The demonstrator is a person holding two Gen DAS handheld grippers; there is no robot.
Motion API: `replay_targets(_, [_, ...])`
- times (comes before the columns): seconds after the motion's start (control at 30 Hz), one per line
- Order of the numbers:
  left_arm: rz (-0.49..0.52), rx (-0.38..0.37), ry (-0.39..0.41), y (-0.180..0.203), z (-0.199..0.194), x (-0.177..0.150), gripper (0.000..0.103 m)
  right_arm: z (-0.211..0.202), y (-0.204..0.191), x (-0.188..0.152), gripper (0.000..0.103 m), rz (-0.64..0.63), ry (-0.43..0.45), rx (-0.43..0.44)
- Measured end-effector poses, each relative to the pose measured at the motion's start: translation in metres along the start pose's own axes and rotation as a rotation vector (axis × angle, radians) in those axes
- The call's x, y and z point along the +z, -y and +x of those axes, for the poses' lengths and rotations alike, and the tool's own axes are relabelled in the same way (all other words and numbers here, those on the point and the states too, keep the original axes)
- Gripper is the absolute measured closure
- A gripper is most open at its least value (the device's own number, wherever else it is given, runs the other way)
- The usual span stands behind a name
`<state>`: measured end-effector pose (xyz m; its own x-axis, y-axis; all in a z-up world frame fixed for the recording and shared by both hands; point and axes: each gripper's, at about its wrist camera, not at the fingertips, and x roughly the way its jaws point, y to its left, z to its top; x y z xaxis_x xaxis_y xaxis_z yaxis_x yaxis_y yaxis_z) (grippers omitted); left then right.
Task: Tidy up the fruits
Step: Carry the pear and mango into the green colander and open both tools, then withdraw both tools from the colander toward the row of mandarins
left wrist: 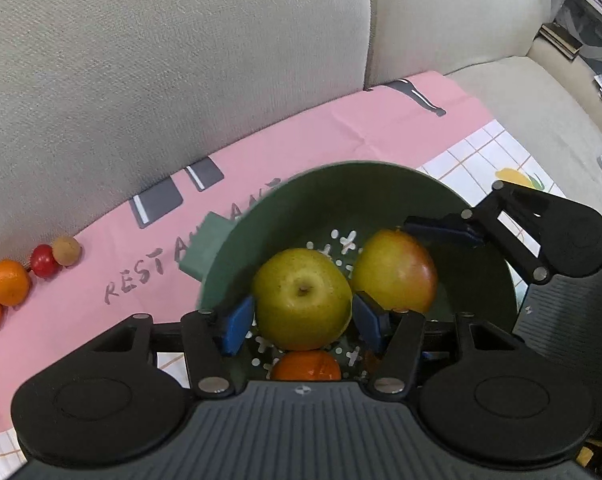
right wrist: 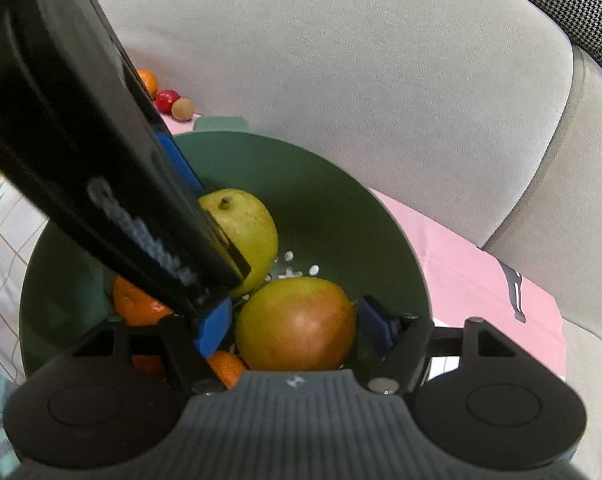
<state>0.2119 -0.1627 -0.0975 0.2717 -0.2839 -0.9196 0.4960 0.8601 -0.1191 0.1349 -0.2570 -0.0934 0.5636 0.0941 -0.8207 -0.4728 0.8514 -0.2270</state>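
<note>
Both grippers down in bowl (left wrist: 381, 176). Left gripper (left wrist: 303, 316) hugging green apple (left wrist: 301, 296), right gripper (right wrist: 297, 328) hugging reddish apple (right wrist: 297, 324). Cramped; lifting together could knock fingers, drop fruit.

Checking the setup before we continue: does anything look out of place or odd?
Nothing damaged or spilled. A few small fruits lie outside the green colander, lined up on the pink cloth against the sofa back, while both apples sit inside.

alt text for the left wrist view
The left gripper straddles a yellow-green apple inside a green colander, beside a red-tinged apple. Small fruits line a pink cloth on a sofa.
</note>
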Motion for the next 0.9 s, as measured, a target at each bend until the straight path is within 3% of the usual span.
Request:
replay_targets(0.23, [0.002,0.011,0.025,-0.001,-0.018,-0.006,0.036,-0.005,0.001,0.004,0.02,0.033,0.015,-0.004])
replay_targets(0.43, [0.025,0.053,0.078,0.0,-0.046,-0.015,0.036,-0.017,0.0,0.01,0.014,0.063,0.033,-0.015])
replay_targets(0.9, [0.046,0.191,0.199,-0.01,-0.116,-0.047,0.036,-0.053,-0.01,0.022,0.011,0.198,0.083,0.007])
